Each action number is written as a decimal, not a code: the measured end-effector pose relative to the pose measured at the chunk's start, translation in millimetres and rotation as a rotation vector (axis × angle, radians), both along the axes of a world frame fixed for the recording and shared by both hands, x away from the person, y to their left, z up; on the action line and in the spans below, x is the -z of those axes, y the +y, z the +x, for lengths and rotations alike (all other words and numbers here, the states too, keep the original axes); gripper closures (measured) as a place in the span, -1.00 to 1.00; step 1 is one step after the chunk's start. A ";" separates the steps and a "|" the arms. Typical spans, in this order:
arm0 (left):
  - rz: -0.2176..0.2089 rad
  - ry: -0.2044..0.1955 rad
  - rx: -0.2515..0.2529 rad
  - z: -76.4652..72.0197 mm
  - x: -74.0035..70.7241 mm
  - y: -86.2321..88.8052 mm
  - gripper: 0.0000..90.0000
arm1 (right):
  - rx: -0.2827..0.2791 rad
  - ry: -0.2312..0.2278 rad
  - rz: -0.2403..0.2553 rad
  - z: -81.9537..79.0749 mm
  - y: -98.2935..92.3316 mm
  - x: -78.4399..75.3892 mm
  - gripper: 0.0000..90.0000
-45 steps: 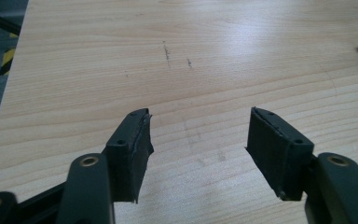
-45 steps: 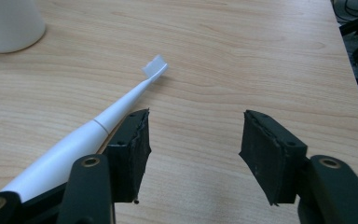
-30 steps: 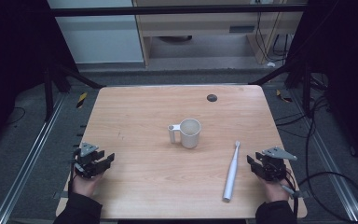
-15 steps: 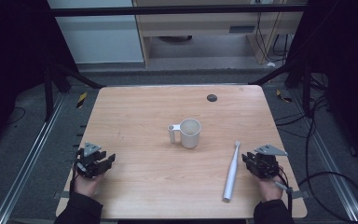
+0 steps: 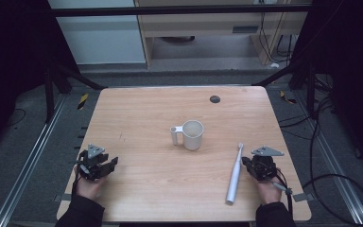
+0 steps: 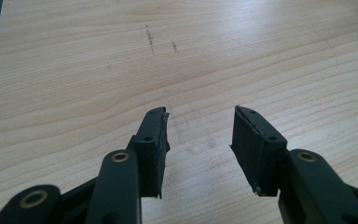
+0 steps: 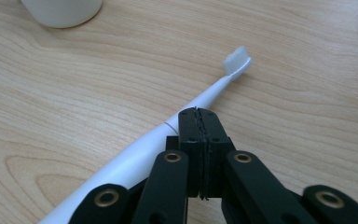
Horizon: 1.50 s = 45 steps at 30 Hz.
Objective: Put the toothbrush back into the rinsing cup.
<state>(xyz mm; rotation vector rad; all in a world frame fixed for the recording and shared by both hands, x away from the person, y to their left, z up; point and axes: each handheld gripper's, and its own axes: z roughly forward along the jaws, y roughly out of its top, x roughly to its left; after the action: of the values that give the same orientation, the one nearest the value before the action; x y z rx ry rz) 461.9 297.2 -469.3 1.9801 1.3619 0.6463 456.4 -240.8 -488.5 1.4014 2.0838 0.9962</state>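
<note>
Two hand-held grippers in play here, and the right hand-held gripper [image 5: 251, 166] is the one that matters. It sits at the near right of the surface [image 5: 137, 118], just beside the white electric toothbrush [image 5: 234, 175], with its jaws pressed together and nothing between them. In the right gripper view the closed jaws hang right over the toothbrush's neck [image 7: 200, 100], so to me this looks like the approach step before a pickup, not a grasp yet.

Next move, as I read it: the jaws have to spread first, then drop either side of the slim body and close. Since the brush lies flat on the wood, the pads will need to get low, almost scraping the surface, and the round smooth handle could roll or squirt out if the pinch lands off centre.

The toothbrush itself is long, all white, thick at the handle end nearest the person and tapering to a thin neck, with a small bristle head [image 7: 237, 59] pointing toward the far side. It lies at a slight angle, right of the white mug [image 5: 192, 135], which stands upright mid-surface, handle to the left, well apart from the brush.

The left hand-held gripper [image 5: 108, 165] is parked at the near left, jaws spread wide over bare wood, holding nothing.
</note>
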 end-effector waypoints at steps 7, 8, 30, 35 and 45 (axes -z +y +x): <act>0.007 0.006 0.001 0.6 0.8 -0.7 0.14 | -0.011 0.024 -0.004 1.0 4.5 1.7 1.00; 0.007 0.006 0.001 0.6 0.8 -0.7 0.14 | -0.011 0.024 -0.004 1.0 4.5 1.7 1.00; 0.019 0.021 0.008 1.9 2.5 -2.0 0.11 | -0.029 0.040 -0.024 6.5 11.8 5.1 1.00; 0.023 0.022 0.008 2.1 2.9 -2.8 0.10 | -0.033 0.038 -0.028 7.8 13.9 5.0 1.00; 0.024 0.028 0.008 2.6 3.5 -3.1 0.09 | -0.046 0.039 -0.030 9.8 17.2 5.9 1.00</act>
<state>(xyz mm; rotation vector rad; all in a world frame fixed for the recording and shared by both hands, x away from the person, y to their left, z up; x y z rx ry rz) 464.5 294.1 -472.8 2.0198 1.3684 0.6360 466.2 -223.6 -494.4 1.3745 2.1594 0.9581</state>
